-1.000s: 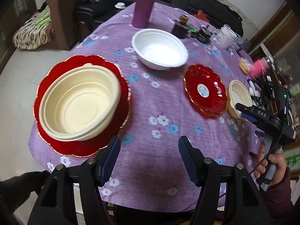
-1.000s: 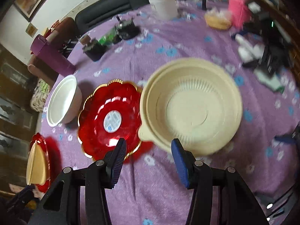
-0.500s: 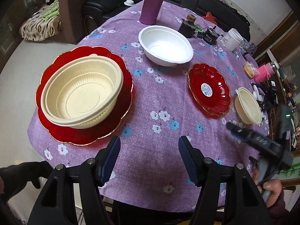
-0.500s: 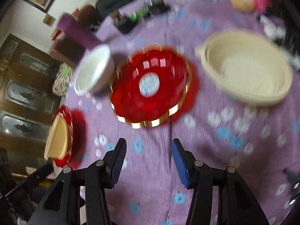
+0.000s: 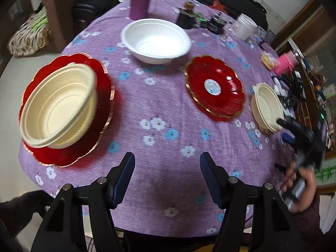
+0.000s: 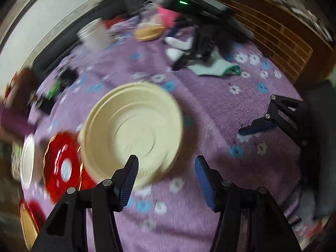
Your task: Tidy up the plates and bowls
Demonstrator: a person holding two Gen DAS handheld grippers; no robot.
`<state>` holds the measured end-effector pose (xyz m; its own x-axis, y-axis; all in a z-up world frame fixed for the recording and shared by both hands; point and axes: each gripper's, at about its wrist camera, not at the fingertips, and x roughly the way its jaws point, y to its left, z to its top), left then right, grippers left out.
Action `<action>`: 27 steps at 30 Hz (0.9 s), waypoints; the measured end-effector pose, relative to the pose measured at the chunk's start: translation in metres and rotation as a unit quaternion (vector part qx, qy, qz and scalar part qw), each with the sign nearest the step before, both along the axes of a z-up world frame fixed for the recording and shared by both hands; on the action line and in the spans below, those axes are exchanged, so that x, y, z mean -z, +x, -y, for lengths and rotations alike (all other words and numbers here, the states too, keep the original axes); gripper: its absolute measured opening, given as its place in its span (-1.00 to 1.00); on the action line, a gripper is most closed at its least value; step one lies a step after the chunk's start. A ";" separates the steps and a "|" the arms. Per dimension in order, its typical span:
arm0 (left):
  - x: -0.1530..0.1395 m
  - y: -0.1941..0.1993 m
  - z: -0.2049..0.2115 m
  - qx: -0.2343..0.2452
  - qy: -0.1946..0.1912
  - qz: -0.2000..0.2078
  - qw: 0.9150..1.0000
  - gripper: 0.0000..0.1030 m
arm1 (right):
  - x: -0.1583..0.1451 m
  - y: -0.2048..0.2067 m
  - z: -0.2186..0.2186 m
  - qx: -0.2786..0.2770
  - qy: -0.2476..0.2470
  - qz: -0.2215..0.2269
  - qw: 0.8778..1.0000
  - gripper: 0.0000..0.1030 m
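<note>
In the left wrist view, stacked cream bowls [image 5: 56, 107] sit on a large red plate [image 5: 69, 159] at the left. A white bowl [image 5: 156, 40] stands at the back, a small red plate [image 5: 214, 87] in the middle right, and a single cream bowl [image 5: 266, 106] beyond it. My left gripper [image 5: 166, 174] hangs open over bare cloth near the front edge. My right gripper [image 6: 167, 174] hovers just short of the single cream bowl [image 6: 134, 132]. Its jaws are opening and only cloth shows between them. A hand [image 5: 300, 180] carries it at the right.
A purple tumbler [image 5: 140, 0], white jar [image 5: 244, 26], pink cup [image 5: 286, 63] and dark clutter [image 6: 210, 40] crowd the table's back and right. A green cloth [image 6: 218, 68] lies behind the cream bowl. A sofa stands beyond the table, and a wooden cabinet [image 6: 283, 42] stands by its right side.
My right gripper swung from over the small red plate back to the single cream bowl, rolling as it went, and its jaws widened. My left gripper shifted a little over the cloth, still open.
</note>
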<state>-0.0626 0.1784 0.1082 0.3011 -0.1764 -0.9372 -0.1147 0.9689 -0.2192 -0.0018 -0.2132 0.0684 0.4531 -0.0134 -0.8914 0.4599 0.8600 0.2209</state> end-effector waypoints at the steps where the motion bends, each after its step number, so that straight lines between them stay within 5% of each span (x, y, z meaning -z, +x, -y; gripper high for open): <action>1: 0.000 0.002 0.004 0.006 0.002 0.000 1.000 0.24 | 0.008 0.009 0.005 0.006 0.007 -0.005 1.000 0.17; 3: 0.001 0.004 0.009 0.012 0.003 0.000 1.000 0.24 | 0.019 0.021 0.010 -0.002 0.037 -0.009 0.999 0.16; 5: 0.003 0.007 0.014 0.016 0.003 -0.002 1.000 0.23 | 0.027 0.031 0.010 -0.018 0.060 -0.013 0.998 -0.25; 6: 0.004 0.008 0.015 0.017 0.001 -0.003 1.000 0.23 | 0.033 0.035 0.011 -0.029 0.065 -0.021 0.997 -0.68; 12: 0.017 0.012 0.025 0.024 -0.013 -0.018 0.999 0.23 | 0.030 0.010 -0.013 -0.130 0.103 -0.044 0.985 -0.72; 19: 0.049 0.022 0.055 0.056 -0.041 -0.040 0.997 0.23 | 0.046 -0.043 -0.056 -0.277 0.161 -0.106 0.941 -0.74; 24: 0.074 0.031 0.083 0.088 -0.027 -0.053 0.994 0.23 | 0.056 -0.055 -0.076 -0.293 0.168 -0.116 0.934 -0.74; 25: 0.078 0.033 0.090 0.098 -0.023 -0.055 0.993 0.13 | 0.056 -0.056 -0.079 -0.296 0.165 -0.114 0.934 -0.74; 26: 0.080 0.033 0.096 0.105 -0.020 -0.057 0.993 -0.25 | 0.054 -0.057 -0.082 -0.301 0.162 -0.111 0.933 -0.74; 27: 0.080 0.034 0.099 0.109 -0.010 -0.059 0.992 -0.28 | 0.054 -0.054 -0.085 -0.304 0.160 -0.108 0.933 -0.71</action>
<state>-0.0290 0.0797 0.0281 0.1422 -0.2445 -0.9592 0.0711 0.9690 -0.2364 -0.0560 -0.1277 0.0144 0.0990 0.4704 -0.8769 -0.0272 0.8822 0.4701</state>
